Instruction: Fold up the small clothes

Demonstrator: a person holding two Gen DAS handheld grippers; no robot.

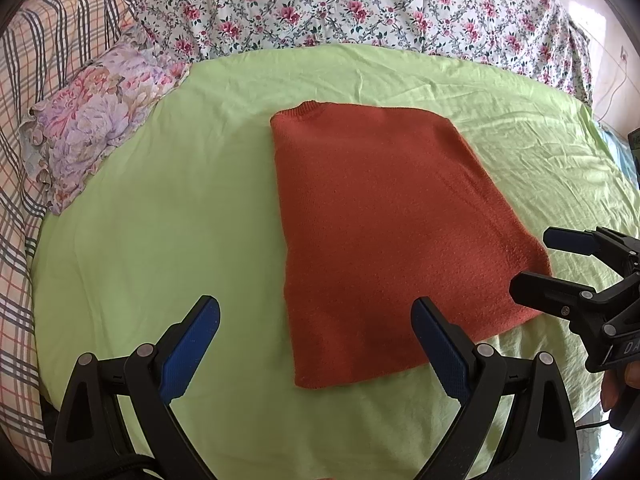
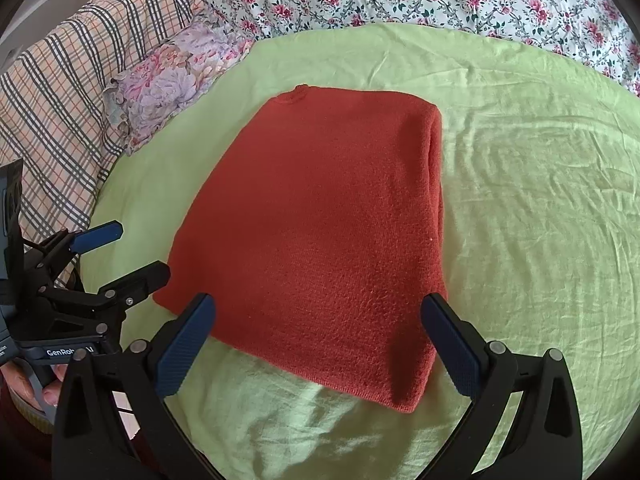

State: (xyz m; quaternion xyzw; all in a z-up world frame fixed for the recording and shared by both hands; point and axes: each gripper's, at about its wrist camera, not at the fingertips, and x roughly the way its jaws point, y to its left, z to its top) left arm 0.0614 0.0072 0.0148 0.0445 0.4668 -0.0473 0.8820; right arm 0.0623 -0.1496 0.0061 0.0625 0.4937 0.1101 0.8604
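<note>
A rust-orange knitted garment point(image 1: 384, 224) lies folded into a flat rectangle on a light green sheet point(image 1: 168, 216); it also shows in the right wrist view point(image 2: 320, 232). My left gripper point(image 1: 316, 312) is open and empty, above the garment's near left corner. It shows at the left of the right wrist view point(image 2: 132, 252). My right gripper point(image 2: 318, 308) is open and empty, over the garment's near edge. It shows at the right of the left wrist view point(image 1: 528, 260), beside the garment's near right corner.
A purple floral pillow point(image 1: 92, 128) lies at the far left of the green sheet point(image 2: 540, 220). A plaid blanket point(image 1: 24, 152) runs along the left. A white quilt with pink flowers point(image 1: 360, 4) covers the back.
</note>
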